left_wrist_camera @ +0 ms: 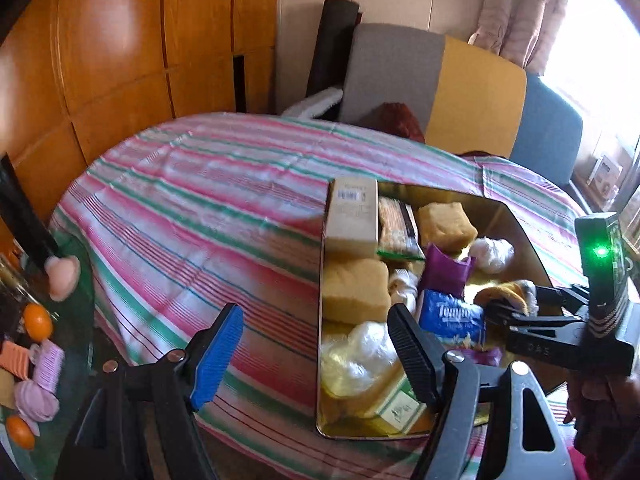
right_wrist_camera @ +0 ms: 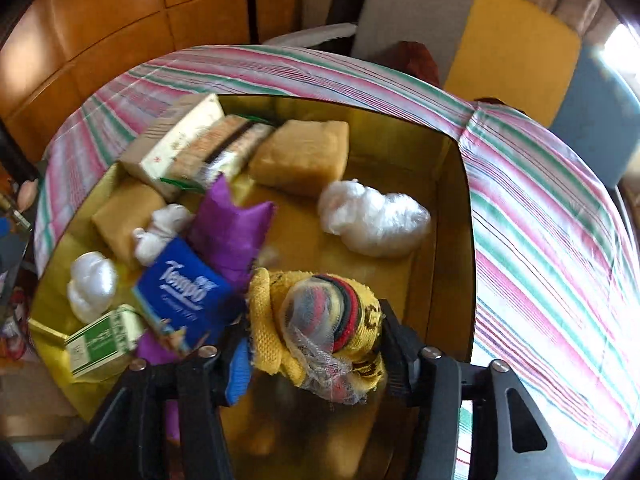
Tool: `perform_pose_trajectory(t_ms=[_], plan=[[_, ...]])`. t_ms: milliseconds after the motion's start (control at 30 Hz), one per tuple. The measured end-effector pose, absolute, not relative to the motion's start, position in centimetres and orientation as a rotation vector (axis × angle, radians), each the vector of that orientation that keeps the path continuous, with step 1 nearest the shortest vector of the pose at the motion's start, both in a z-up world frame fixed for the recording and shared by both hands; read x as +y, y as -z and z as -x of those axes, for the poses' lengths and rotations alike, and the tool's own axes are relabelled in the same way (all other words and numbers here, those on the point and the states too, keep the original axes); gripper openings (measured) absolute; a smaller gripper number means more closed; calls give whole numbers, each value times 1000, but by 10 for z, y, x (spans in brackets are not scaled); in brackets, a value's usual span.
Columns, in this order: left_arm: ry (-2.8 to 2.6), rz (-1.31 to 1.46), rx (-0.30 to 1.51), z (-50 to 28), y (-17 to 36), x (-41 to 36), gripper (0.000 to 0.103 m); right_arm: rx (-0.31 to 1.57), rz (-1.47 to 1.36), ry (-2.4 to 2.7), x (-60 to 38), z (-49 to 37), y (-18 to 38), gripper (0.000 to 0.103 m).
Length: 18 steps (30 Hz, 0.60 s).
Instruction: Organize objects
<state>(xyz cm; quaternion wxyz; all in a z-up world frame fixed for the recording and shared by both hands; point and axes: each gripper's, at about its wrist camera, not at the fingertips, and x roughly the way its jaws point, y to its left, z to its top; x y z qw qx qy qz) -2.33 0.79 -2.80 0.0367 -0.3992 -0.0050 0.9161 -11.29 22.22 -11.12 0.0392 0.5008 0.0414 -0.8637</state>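
Observation:
A gold tin box (left_wrist_camera: 320, 280) (right_wrist_camera: 452, 200) lies on the striped tablecloth (left_wrist_camera: 200, 208). It holds a blue Tempo tissue pack (right_wrist_camera: 184, 296), a purple pouch (right_wrist_camera: 232, 232), tan blocks, white plastic wads and small cartons. My right gripper (right_wrist_camera: 316, 354) hangs over the tin's near right part. A yellow knitted bundle wrapped in netting (right_wrist_camera: 316, 328) sits between its spread fingers, uncompressed. In the left wrist view that bundle (left_wrist_camera: 502, 294) shows at the right gripper's (left_wrist_camera: 516, 312) tips. My left gripper (left_wrist_camera: 316, 320) stands wide open over the tin's left wall, holding nothing.
Chair backs in grey (left_wrist_camera: 392, 76), yellow and blue stand behind the table. Wooden cabinet doors (left_wrist_camera: 120, 60) fill the left. A low glass surface at the far left carries oranges (left_wrist_camera: 38, 322) and pink rolled items (left_wrist_camera: 46, 372). A bright window is at the right.

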Motion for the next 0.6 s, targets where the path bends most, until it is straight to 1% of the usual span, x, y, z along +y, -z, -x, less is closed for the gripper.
perform_pose_trajectory(t_ms=[33, 67, 133, 200, 233, 333, 400, 467, 600], plan=[[-2825, 1210, 8, 22, 27, 10, 75, 110, -1534, 2658, 224, 112, 112, 77], [-2833, 1198, 21, 21, 25, 12, 75, 93, -1529, 2667, 226, 111, 112, 81], [-2845, 1170, 38, 19, 22, 15, 74, 85, -1510, 2672, 227, 110, 112, 83], [-2858, 1153, 70, 17, 19, 18, 73, 56, -1507, 2666, 230, 104, 109, 87], [-2863, 1145, 87, 16, 18, 21, 73, 32, -1494, 2665, 230, 100, 107, 91], [-2862, 1125, 85, 13, 14, 23, 62, -5, -1445, 2697, 229, 88, 96, 92], [-2843, 1136, 62, 12, 14, 24, 61, -43, -1405, 2730, 229, 75, 88, 92], [-2833, 1142, 43, 10, 14, 25, 56, -73, -1363, 2768, 229, 63, 81, 93], [-2814, 1146, 6, 4, 12, 28, 55, -91, -1269, 2870, 224, 39, 66, 94]])
